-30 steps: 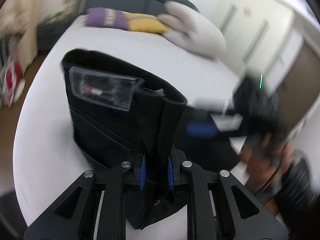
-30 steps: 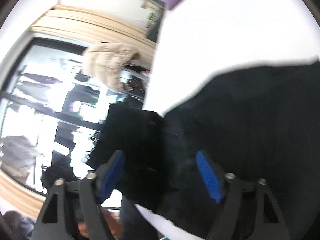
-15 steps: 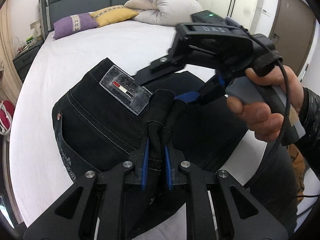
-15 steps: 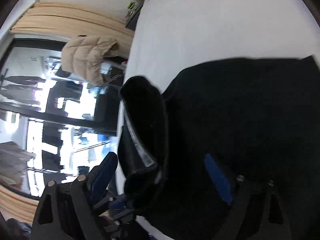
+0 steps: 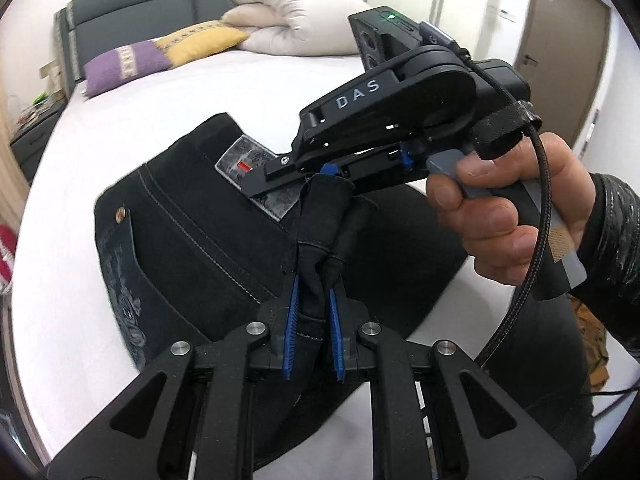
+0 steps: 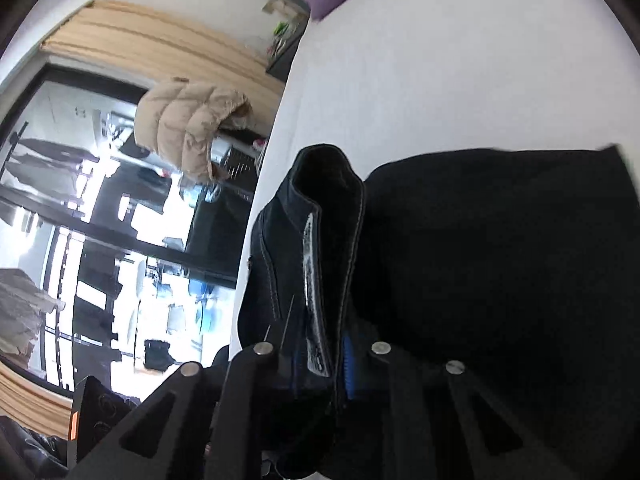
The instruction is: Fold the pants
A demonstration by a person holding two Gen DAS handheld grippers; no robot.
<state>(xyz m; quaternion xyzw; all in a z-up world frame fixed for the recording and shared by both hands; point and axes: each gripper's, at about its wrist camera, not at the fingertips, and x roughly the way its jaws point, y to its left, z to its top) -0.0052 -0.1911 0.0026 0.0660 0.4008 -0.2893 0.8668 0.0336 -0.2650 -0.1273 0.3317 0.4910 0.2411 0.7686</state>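
Left claw [image 5: 313, 320] clamped narrow on bunched black fabric of pants [image 5: 192, 248], blue pads [image 5: 291, 328] pinching fold. Right claw [image 6: 320, 364] closed on waistband edge, near patch [image 5: 256, 178]; right hand [image 5: 516, 216] grips handle. Pants lie on white bed [image 5: 168, 104], partly lifted. Purple pillow [image 5: 124, 66], yellow pillow [image 5: 200, 40], folded duvet [image 5: 296, 28] at headboard.

Left gripper [image 5: 313, 320]: my jaws are clamped tight.
Right gripper [image 6: 320, 354]: jaws pinched, my right hand [image 5: 508, 216] squeezing its handle.
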